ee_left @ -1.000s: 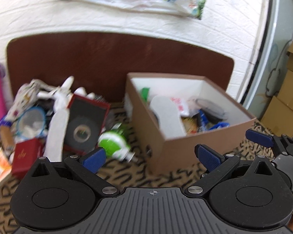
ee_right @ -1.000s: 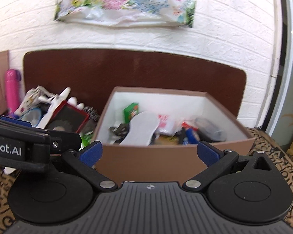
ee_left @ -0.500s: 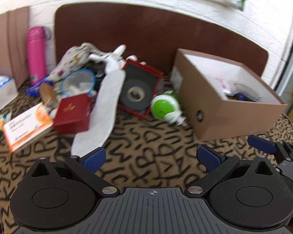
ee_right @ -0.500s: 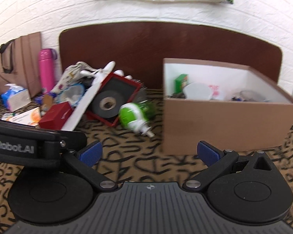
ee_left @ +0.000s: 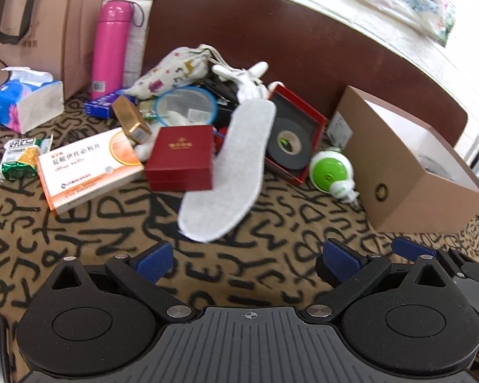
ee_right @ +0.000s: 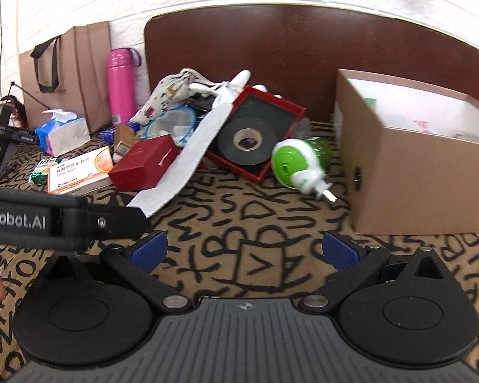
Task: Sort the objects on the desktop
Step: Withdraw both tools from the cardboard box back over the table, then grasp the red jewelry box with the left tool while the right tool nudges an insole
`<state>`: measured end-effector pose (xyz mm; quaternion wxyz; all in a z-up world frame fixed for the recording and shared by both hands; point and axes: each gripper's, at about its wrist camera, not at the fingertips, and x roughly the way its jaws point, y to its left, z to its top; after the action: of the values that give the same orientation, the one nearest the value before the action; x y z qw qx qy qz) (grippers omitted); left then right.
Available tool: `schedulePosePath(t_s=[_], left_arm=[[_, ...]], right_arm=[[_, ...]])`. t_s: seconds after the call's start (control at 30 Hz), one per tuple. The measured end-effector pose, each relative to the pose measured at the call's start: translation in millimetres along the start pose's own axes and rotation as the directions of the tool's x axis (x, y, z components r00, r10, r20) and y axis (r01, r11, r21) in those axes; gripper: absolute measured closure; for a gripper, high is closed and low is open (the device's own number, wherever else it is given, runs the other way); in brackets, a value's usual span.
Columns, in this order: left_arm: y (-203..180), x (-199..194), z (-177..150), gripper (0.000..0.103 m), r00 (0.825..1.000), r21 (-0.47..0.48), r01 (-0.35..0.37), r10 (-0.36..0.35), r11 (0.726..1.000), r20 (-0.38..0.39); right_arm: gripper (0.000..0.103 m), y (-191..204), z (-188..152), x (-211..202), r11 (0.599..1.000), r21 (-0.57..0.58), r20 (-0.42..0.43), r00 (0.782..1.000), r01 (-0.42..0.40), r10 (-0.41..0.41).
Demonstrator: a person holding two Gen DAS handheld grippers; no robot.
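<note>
Both grippers empty, left gripper and right gripper with jaws spread; white insole lies mid-frame, propped on the pile, box at right: best pinch its near free end, lift clear.

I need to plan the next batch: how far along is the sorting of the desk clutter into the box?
Done: the cardboard box already holds some items. In hand: nothing; the left hand-held gripper and right hand-held gripper are both open. Left: the white insole, red box, tape roll and green plug-in device.
</note>
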<state>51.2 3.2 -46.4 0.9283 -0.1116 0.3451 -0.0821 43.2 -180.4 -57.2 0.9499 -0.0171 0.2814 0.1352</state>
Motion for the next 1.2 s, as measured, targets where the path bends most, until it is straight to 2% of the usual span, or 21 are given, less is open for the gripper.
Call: schedulePosePath(t_s=[0.27,0.4,0.53,0.67,0.97,1.2], left_arm=[[26,22,16,0.002,0.998,-0.008,-0.057,0.057,0.998,0.003],[36,34,29,0.004,0.998,-0.004,-0.063,0.063,0.998,0.01],[47,45,38,0.008,0.999,-0.007,-0.051,0.051,0.999,0.002],[55,52,44,0.009,0.999,-0.01,-0.045,0.046,0.999,0.011],[71,71,59,0.009,1.0,-0.03,-0.01,0.011,0.999,0.009],[67,86,71,0.009,1.0,0.011,0.024,-0.024,1.0,0.011]], right_arm=[[0.001,17,2,27,0.998,-0.036,-0.033,0.998,-0.057,0.056],[0.005,27,9,35,0.993,-0.072,-0.017,0.996,-0.09,0.089],[0.011,38,17,44,0.988,-0.108,-0.003,0.994,-0.113,0.113],[0.022,49,23,53,0.98,-0.145,0.015,0.99,-0.134,0.137],[0.027,73,32,75,0.956,-0.23,0.007,0.983,-0.179,0.186],[0.03,82,37,89,0.943,-0.272,0.007,0.979,-0.194,0.203]])
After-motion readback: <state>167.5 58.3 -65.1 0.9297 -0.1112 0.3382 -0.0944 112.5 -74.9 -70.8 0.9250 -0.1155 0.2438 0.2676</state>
